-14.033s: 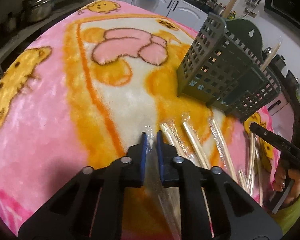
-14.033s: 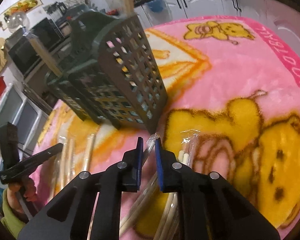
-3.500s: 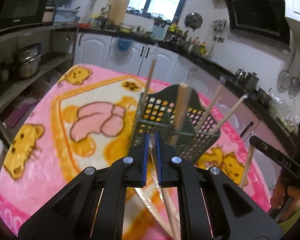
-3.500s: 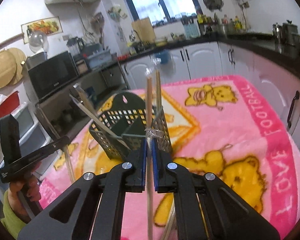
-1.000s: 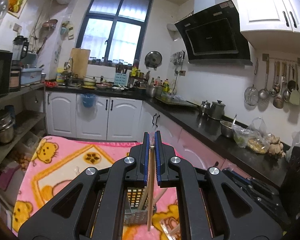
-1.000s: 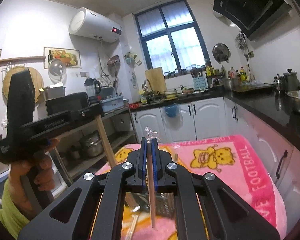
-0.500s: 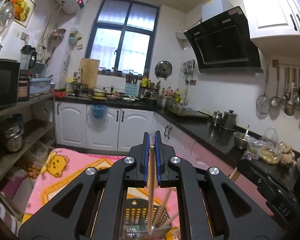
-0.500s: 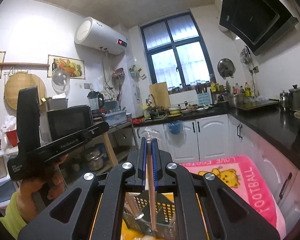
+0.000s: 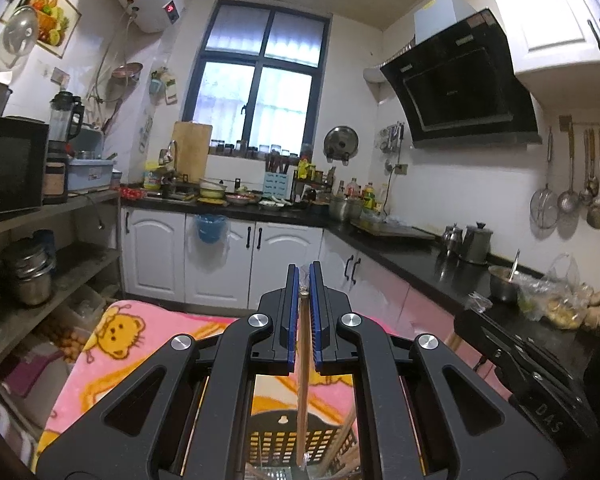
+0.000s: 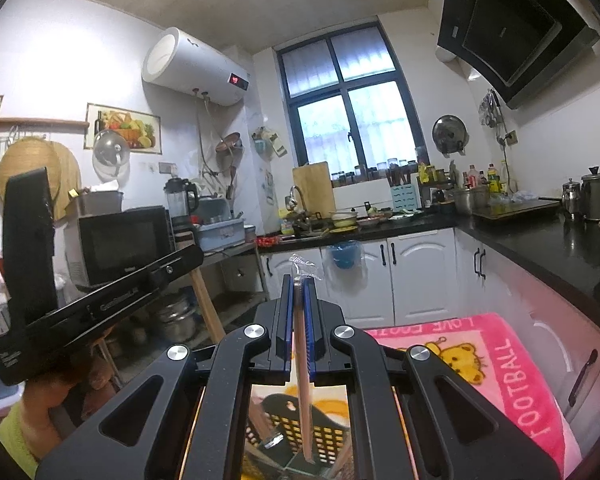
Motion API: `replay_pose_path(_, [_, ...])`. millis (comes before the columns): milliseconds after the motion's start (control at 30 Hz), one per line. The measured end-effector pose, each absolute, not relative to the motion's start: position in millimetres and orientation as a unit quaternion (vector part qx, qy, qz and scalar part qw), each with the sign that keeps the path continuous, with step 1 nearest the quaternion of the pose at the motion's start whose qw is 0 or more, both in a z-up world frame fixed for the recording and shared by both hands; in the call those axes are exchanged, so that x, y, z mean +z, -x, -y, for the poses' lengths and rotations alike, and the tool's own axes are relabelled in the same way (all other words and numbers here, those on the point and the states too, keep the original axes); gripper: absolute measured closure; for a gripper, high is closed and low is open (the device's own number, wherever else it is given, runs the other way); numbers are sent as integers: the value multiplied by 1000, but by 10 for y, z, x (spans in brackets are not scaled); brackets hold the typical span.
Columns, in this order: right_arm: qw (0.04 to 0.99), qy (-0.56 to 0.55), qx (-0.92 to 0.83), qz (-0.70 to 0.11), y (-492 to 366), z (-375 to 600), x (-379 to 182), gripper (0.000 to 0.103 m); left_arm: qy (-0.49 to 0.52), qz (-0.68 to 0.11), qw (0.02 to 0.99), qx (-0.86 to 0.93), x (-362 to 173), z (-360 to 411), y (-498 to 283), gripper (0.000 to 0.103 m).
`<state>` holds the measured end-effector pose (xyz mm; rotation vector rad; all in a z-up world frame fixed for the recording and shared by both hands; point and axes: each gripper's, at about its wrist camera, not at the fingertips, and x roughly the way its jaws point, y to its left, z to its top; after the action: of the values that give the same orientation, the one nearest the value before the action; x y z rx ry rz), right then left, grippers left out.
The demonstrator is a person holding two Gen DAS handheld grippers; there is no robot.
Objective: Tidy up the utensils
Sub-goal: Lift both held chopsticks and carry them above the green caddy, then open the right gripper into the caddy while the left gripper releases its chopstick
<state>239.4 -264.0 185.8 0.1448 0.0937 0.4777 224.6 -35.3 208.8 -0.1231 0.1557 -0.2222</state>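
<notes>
overhead, two grippers, left gripper (image 9: 304, 312) clamped on one wrapped chopstick pair (image 9: 301, 392), right gripper (image 10: 298, 320) clamped on another wrapped pair (image 10: 303, 396), both hanging above one green utensil basket (image 10: 300, 436) on pink blanket (image 10: 512, 380)

Both raised level, left hand-held gripper (image 9: 304, 280) and right hand-held gripper (image 10: 299, 286) seemingly clamped nearly closed

Reads "FOOTBALL" along the border of the pink blanket (image 10: 528, 392), with "LOVE" upside down on its far edge. Shows "DAS" on the right gripper (image 9: 548, 420) body. Glows red on the water heater (image 10: 236, 79), digits illegible.
</notes>
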Motion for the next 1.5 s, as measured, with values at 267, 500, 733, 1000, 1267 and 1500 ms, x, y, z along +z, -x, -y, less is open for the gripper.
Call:
replay_pose_path(267, [969,-78,222,-75,-2652,2617,1593,98,46,-90,989,-107,1830,386,-2353,100])
replay_pose_path(500, [970,-73,215,-87,-2758,2567,1425,98,42,-120,985,-115,1596,408,-2507,100])
replay_pose_path(733, [968,-78,213,-106,-2860,2566,1244,98,31,-143,982,-120,1390,415,-2585,100])
replay_pose_path(1000, [967,-81,209,-124,-2899,2601,1084,97,33,-158,979,-124,1210,394,-2587,100])
replay_pose_path(1267, [965,-80,209,-137,-2853,2611,985,97,33,-174,976,-129,1126,396,-2598,100])
replay_pose_path(1500, [963,-83,208,-150,-2810,2672,949,97,31,-194,972,-131,1077,389,-2577,100])
